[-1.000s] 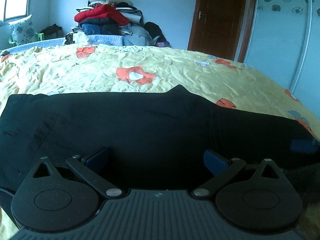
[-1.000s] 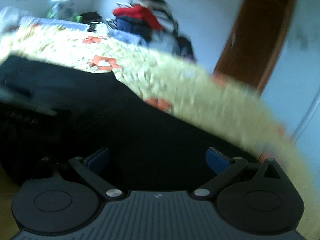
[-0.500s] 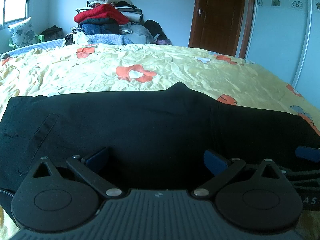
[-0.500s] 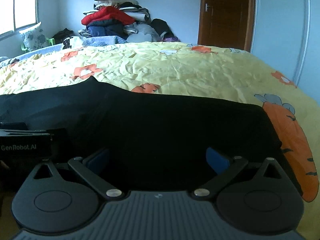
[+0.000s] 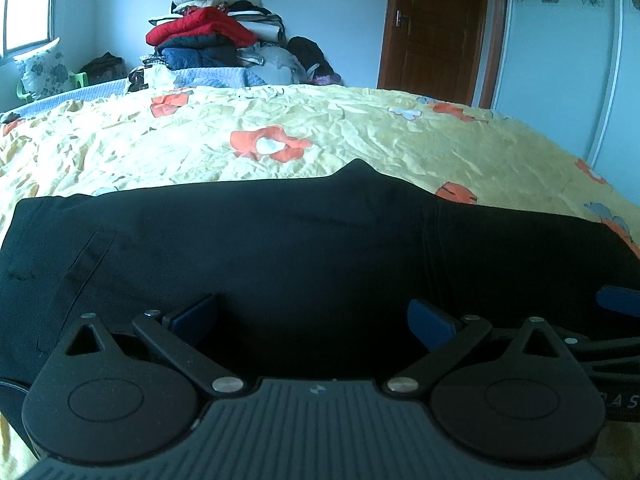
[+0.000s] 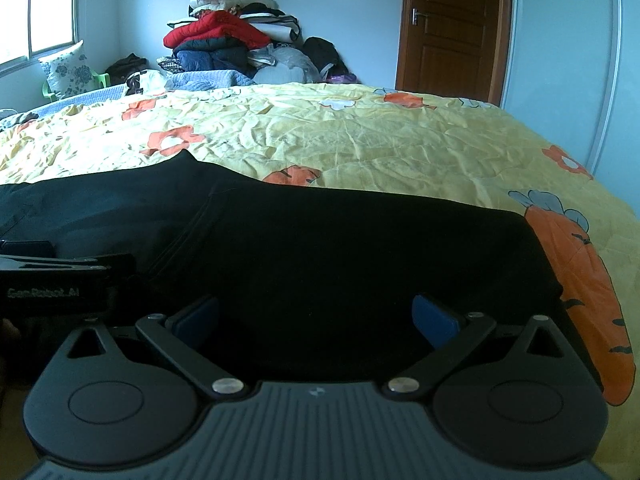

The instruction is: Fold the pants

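Note:
Black pants (image 5: pixel 280 248) lie flat across the near side of the bed, folded lengthwise, with the waist end and a pocket seam at the left. They also show in the right wrist view (image 6: pixel 360 248), where their right end stops near the orange carrot print. My left gripper (image 5: pixel 314 316) is open, low over the near edge of the pants, holding nothing. My right gripper (image 6: pixel 316 316) is open over the pants' right part, holding nothing. The left gripper's body shows at the left of the right wrist view (image 6: pixel 52 280).
The bed has a wrinkled yellow cover (image 5: pixel 360 140) with orange flowers. A pile of clothes (image 5: pixel 216 44) stands against the far wall. A brown door (image 5: pixel 436 28) is at the back right, a white wardrobe (image 6: pixel 568 60) on the right, a window at the left.
The right gripper swung fast from a tilted, blurred view to a level, steady one over the pants' right part. The left gripper stayed almost still. Both stay open.

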Action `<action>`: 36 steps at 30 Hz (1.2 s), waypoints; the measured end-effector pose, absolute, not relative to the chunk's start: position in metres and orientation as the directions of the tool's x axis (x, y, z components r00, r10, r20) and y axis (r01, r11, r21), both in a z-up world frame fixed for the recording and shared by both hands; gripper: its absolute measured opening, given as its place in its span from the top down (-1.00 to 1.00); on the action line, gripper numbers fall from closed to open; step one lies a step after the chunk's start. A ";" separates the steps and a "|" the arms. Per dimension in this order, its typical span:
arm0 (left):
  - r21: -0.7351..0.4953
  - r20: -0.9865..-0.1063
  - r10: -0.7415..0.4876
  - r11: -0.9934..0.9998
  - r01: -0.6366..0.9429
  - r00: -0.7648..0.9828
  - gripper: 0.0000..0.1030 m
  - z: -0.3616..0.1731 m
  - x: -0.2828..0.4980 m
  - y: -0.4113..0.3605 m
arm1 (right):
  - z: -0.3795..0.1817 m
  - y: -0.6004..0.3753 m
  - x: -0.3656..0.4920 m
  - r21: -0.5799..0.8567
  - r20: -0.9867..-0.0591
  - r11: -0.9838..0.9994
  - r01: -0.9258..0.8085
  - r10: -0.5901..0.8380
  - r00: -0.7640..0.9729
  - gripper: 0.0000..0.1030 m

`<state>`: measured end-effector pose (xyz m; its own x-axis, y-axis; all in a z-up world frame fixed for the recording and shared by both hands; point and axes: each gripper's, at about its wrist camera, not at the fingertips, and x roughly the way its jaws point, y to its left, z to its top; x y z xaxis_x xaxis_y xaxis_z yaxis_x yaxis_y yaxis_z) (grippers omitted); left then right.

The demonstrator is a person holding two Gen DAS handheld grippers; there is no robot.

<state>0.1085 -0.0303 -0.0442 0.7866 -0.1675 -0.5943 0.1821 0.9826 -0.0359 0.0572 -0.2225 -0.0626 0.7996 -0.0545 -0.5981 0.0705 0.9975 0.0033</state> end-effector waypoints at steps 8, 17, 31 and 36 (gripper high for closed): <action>-0.037 -0.595 -0.169 0.982 0.183 0.786 -1.00 -0.044 0.109 -0.031 | -0.063 -0.223 0.057 0.004 -0.598 0.997 0.071 -0.055 0.799 -1.00; -0.029 -0.597 -0.164 0.983 0.183 0.785 -1.00 -0.043 0.109 -0.032 | -0.063 -0.223 0.057 0.003 -0.599 0.997 0.072 -0.055 0.799 -1.00; -0.034 -0.590 -0.169 0.982 0.185 0.789 -1.00 -0.041 0.108 -0.030 | -0.063 -0.223 0.058 0.006 -0.599 0.997 0.072 -0.054 0.799 -1.00; -0.029 -0.585 -0.162 0.983 0.179 0.795 -0.99 -0.041 0.107 -0.031 | -0.063 -0.223 0.058 0.007 -0.599 0.997 0.073 -0.054 0.799 -1.00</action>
